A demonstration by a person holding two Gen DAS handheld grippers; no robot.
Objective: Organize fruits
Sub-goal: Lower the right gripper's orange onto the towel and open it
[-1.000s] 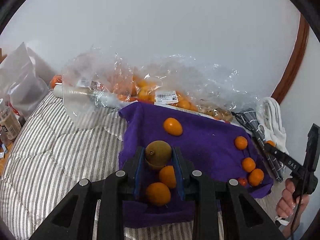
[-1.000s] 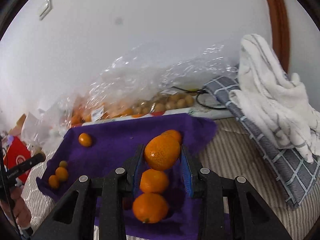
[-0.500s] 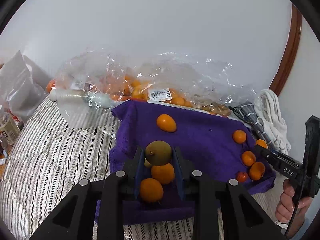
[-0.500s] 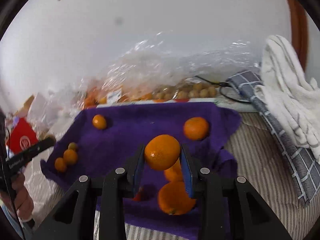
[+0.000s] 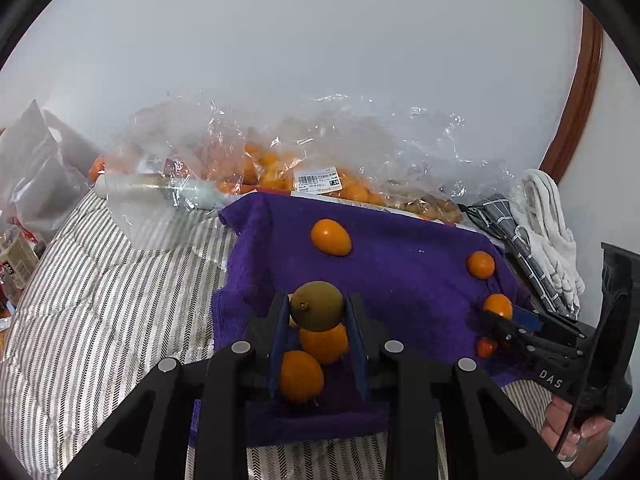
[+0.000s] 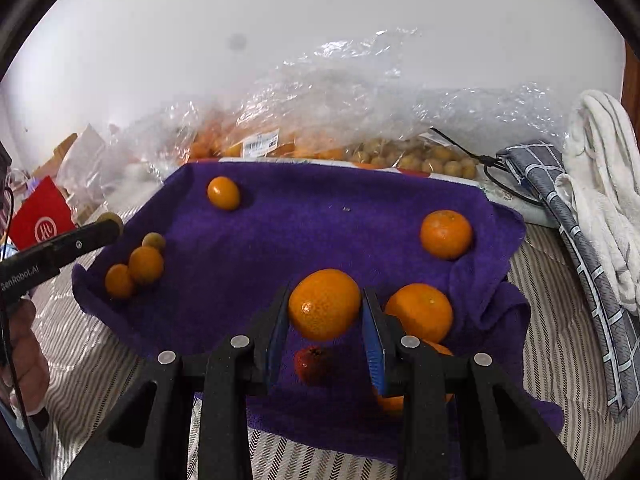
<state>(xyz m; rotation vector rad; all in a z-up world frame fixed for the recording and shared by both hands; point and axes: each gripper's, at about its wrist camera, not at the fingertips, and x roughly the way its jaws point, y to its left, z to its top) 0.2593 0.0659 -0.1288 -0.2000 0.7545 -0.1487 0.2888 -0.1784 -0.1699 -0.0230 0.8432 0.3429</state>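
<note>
A purple cloth (image 5: pixel 400 264) (image 6: pixel 312 232) lies on the striped bed. My left gripper (image 5: pixel 317 308) is shut on a greenish-brown kumquat (image 5: pixel 316 305), held above two orange kumquats (image 5: pixel 301 376) at the cloth's left front. My right gripper (image 6: pixel 325 306) is shut on a mandarin (image 6: pixel 324 304), held above the cloth's right front beside other mandarins (image 6: pixel 419 312) and a small red fruit (image 6: pixel 312 364). One kumquat (image 6: pixel 223 193) lies alone at the back left. The right gripper also shows in the left wrist view (image 5: pixel 520 332), at the cloth's right edge.
Clear plastic bags of fruit (image 5: pixel 304 168) (image 6: pixel 360 128) lie along the wall behind the cloth. A roll of plastic film (image 5: pixel 156 188) lies at the left. A white towel (image 6: pixel 600 184) and a grey checked cloth (image 6: pixel 568 240) lie at the right.
Both grippers have moved back and a little leftward with their fruits still held. In the right wrist view the mandarins on the cloth shifted to the right of the jaws.
</note>
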